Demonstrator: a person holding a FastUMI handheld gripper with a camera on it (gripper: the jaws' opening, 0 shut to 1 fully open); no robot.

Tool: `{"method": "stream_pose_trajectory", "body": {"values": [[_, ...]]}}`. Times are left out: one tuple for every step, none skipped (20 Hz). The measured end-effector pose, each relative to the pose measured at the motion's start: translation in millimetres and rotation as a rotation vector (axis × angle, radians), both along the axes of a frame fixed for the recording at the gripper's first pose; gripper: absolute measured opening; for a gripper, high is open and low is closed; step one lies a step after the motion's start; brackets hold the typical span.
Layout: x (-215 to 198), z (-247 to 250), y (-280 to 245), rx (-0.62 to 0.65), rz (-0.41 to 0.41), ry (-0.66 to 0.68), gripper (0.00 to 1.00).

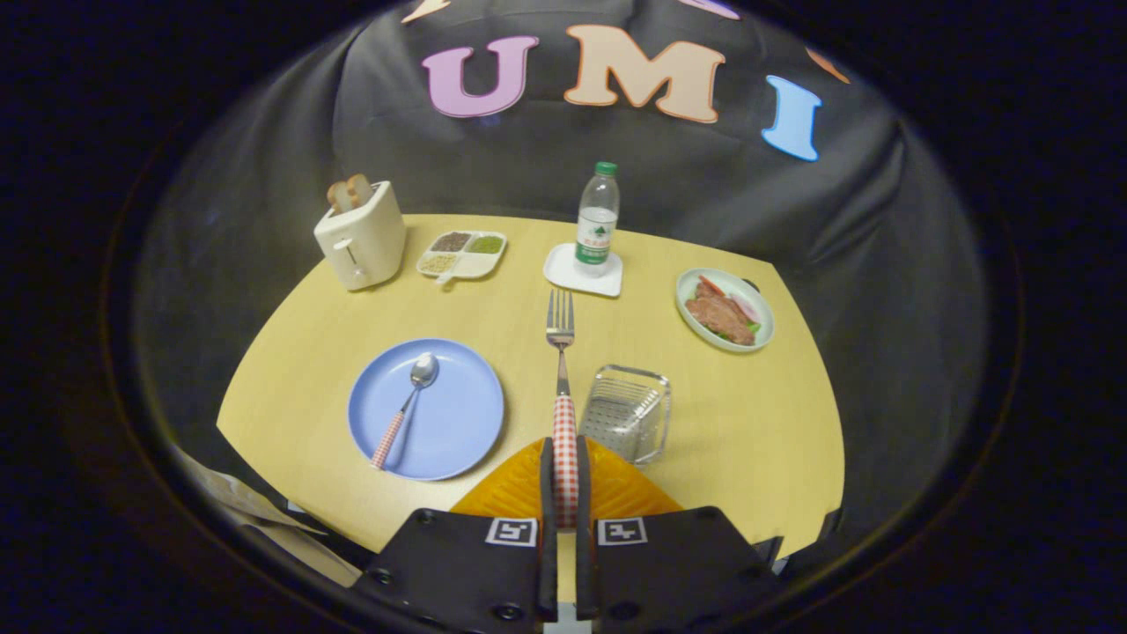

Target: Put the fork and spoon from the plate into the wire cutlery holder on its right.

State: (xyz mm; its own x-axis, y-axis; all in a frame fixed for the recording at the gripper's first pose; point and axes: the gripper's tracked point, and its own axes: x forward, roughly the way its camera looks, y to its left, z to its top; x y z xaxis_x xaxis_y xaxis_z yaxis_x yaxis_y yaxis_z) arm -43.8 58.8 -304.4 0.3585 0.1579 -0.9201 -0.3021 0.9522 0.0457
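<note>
The gripper (564,480) pinches the fork (561,352) by its checked handle, tines pointing ahead. The wire cutlery holder (627,414) sits just right of its fingers; the spoon (407,405) lies on the blue plate (458,423) to their left.

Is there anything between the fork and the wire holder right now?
Nothing visible. The hand-held gripper is shut on the fork, held above the table; the wire cutlery holder sits open-topped just to its right.

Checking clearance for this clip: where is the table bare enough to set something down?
Bare: between the blue plate and toaster, and right of the wire holder below the food plate. Crowded: the back row. The gripper holds the fork.
</note>
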Motion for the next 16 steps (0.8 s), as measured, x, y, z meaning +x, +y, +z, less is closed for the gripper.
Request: {"method": "stream_pose_trajectory", "body": {"values": [[1, -1, -10, -0.008, -0.003, 0.016, 0.11], [0, -4, -18, -0.019, 0.003, 0.039, 0.11], [-2, -7, -28, -0.032, 0.014, 0.065, 0.11], [-4, -9, -36, -0.043, 0.026, 0.086, 0.11], [-5, -9, -42, -0.054, 0.041, 0.107, 0.11], [-8, -11, -45, -0.061, 0.054, 0.131, 0.11], [-10, -12, -47, -0.059, 0.066, 0.15, 0.11], [-13, -12, -48, -0.054, 0.081, 0.174, 0.11], [-16, -14, -50, -0.054, 0.096, 0.202, 0.11], [-16, -17, -52, -0.064, 0.112, 0.221, 0.11], [-17, -20, -55, -0.078, 0.132, 0.243, 0.11], [-19, -25, -57, -0.09, 0.152, 0.274, 0.11], [-21, -29, -58, -0.1, 0.171, 0.307, 0.11], [-23, -34, -58, -0.106, 0.193, 0.335, 0.11], [-24, -37, -57, -0.111, 0.211, 0.369, 0.11], [-24, -41, -57, -0.115, 0.216, 0.393, 0.11]]}}
